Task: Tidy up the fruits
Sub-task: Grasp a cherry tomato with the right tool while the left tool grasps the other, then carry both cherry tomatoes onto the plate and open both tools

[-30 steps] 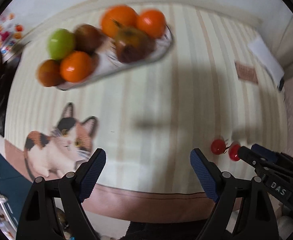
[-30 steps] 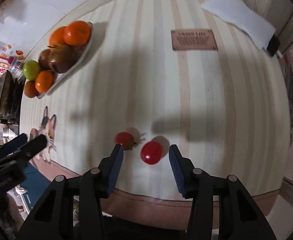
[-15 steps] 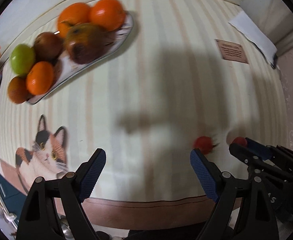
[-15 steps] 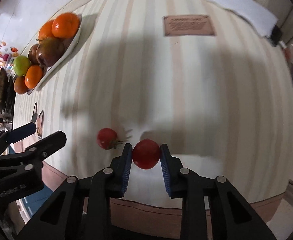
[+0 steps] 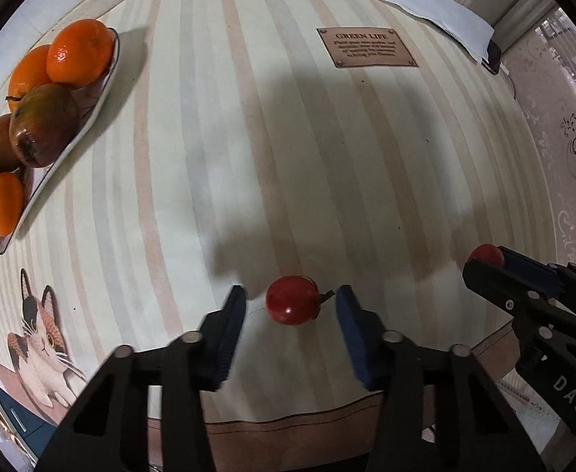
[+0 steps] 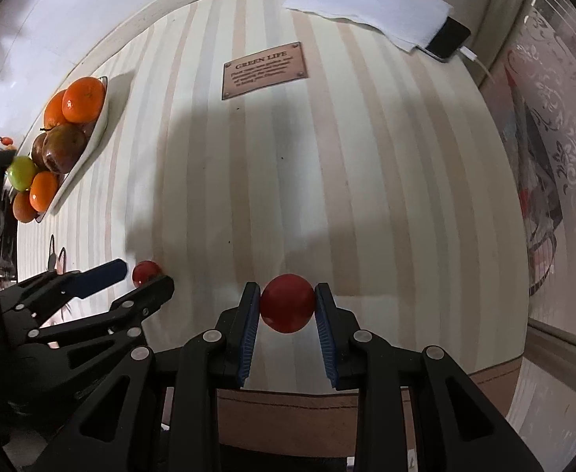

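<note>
A: What is the right gripper (image 6: 287, 306) doing?

B: It is clamping a red cherry tomato (image 6: 287, 303) between its blue pads (image 6: 251, 326), both pads pressing the fruit's sides, above the near edge of the striped tablecloth (image 6: 327, 181).

A: And the left gripper (image 5: 290, 308)?

B: Its jaws are standing apart around a second cherry tomato (image 5: 292, 299), the one with a small stem. There is a gap showing on each side, so it is not gripping. That tomato is sitting on the cloth between the fingers.

A: Where is the rest of the fruit?

B: It is lying piled on a long white plate (image 5: 71, 133) at the far left of the table: oranges (image 5: 79, 51), a brownish-red fruit (image 5: 44, 124) and a green one (image 6: 21, 173).

A: Any writing showing?

B: A brown plaque (image 6: 263, 70) printed on the cloth is reading "GREEN LIFE"; the smaller lines under it are too fine to read. The right gripper's body (image 5: 563, 385) is showing the letters "DAS" in the left wrist view.

A: Anything else on the table?

B: A white folded napkin (image 6: 370, 11) is lying over a phone (image 6: 447, 41) at the far right corner, and a printed cat (image 5: 42, 338) is showing on the cloth at the near left.
</note>
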Tool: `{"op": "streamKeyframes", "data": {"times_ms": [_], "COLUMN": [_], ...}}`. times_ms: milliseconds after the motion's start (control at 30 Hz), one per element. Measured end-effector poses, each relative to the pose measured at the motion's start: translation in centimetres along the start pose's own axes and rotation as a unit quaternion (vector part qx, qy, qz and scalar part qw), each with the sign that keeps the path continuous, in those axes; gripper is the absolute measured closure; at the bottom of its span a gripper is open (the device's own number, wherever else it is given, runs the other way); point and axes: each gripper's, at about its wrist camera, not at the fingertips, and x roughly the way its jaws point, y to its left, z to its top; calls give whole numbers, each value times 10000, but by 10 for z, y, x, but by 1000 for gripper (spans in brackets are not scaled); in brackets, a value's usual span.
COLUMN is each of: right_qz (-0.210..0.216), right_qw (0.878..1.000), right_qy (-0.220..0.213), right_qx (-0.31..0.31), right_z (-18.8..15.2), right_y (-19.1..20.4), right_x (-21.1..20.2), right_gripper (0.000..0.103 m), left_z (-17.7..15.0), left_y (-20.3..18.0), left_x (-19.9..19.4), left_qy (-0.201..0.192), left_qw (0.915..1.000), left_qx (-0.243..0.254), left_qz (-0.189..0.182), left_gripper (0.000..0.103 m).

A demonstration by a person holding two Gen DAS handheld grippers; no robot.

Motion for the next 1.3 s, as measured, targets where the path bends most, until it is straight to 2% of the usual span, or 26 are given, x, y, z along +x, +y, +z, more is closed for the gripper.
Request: {"op": "streamKeyframes", "data": {"times_ms": [233, 333, 567, 767, 933, 1100, 1167, 1300], "right_qz": [-32, -44, -9, 375, 1089, 2051, 2220, 2285], "right_qw": [10000, 10000, 9999, 9984, 9921, 9751, 9700, 9657], "right_qy": [-4, -6, -139, -299, -184, 162, 232, 319], "right_qx": [-53, -53, -69, -297, -592, -827, -968, -1189], "right_z": [1, 2, 4, 18, 45, 93, 114, 146], "right_y": [6, 6, 9, 41, 99, 177, 207, 251], "right_x": [2, 0, -15, -33, -35, -23, -17, -4], "right_gripper": [72, 72, 72, 72, 72, 72, 72, 72], "left_z": [-5, -24, -26, -32, -34, -22, -18, -12], "left_y": [-12, 5, 21, 73, 147, 221, 248, 283], "left_x": [6, -5, -32, -73, -113, -118, -113, -101], "left_qy": [-93, -127, -336, -682, -1055, -1174, -1158, -1126], "left_qw": [9999, 9998, 9990, 9954, 9850, 9690, 9585, 9416], "left_qx": [36, 40, -9, -464, -1266, -2107, -2512, -3040], "left_qz": [-45, -128, -301, -494, -503, -532, -690, -913], "left_gripper": [72, 73, 73, 73, 73, 73, 73, 73]}}
